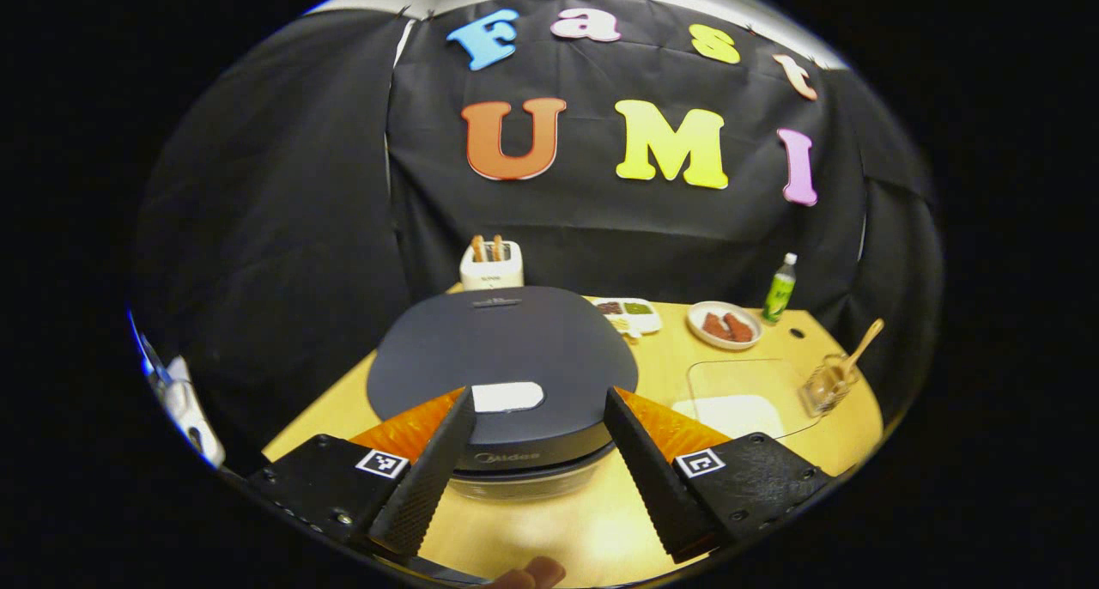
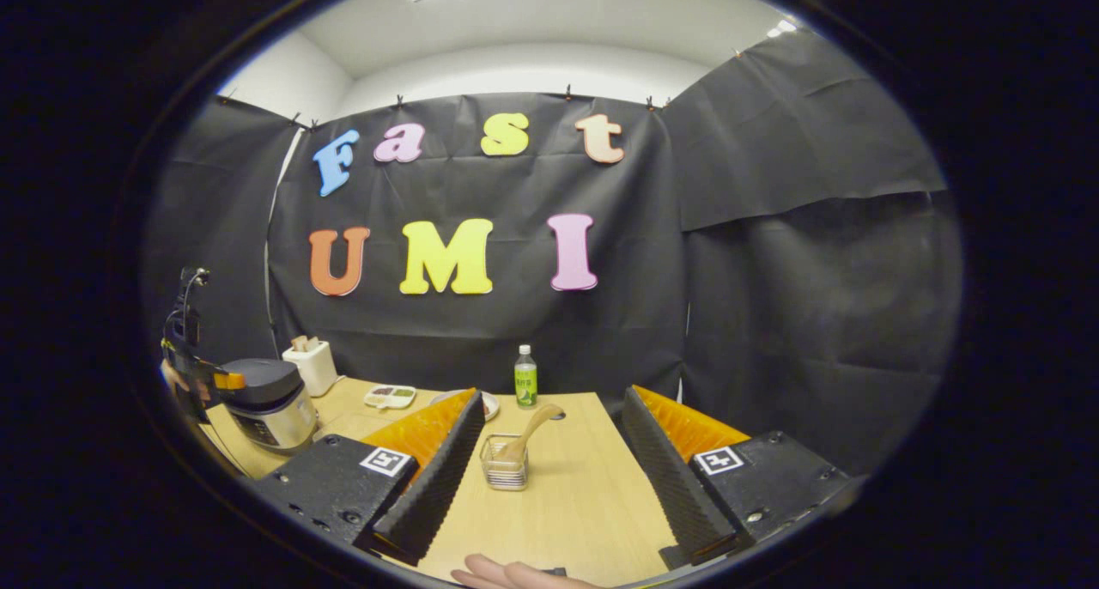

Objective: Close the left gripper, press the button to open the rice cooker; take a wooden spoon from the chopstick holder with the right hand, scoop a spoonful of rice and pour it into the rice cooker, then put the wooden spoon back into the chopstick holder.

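My left gripper [image 1: 537, 452] is spread wide over the rice cooker [image 1: 502, 357]; unclosed, its fingers probably straddle the button [image 1: 506, 397] and miss.

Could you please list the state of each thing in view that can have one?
Rice cooker: lid closed.
Wooden spoon: standing in the chopstick holder.
Green bottle: upright, capped.
Left claw: open, over the cooker's front.
Right claw: open, facing the holder.
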Available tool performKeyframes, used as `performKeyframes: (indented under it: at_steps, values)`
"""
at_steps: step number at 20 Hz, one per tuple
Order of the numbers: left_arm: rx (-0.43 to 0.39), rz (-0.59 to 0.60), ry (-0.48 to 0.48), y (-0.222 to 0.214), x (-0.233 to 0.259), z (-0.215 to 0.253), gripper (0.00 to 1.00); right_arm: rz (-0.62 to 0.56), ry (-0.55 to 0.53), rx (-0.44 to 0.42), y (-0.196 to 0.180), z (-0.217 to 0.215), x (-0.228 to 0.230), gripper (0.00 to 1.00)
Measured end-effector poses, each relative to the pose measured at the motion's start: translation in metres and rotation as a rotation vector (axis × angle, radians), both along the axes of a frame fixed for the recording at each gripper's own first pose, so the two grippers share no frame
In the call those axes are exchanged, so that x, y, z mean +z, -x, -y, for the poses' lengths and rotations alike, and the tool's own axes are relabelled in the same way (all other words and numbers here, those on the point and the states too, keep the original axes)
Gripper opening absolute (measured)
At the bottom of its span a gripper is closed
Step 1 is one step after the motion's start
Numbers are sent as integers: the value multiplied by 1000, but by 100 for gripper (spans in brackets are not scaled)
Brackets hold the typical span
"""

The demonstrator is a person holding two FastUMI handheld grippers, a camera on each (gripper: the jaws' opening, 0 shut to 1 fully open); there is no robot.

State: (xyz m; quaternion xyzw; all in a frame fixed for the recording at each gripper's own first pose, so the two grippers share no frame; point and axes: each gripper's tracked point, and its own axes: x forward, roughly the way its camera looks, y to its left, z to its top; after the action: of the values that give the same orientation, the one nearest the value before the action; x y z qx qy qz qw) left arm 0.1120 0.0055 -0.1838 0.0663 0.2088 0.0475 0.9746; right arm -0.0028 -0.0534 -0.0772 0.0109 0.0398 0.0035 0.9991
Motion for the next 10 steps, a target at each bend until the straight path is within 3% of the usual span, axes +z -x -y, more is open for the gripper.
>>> performKeyframes:
  at_steps: [2,10]
  values:
    - [3,54,-75,10,25,5,98,7,0,-3,1,1,1,100]
    - [-7,187,37,74,78,27,95,12,25,-34,-10,8,-11,100]
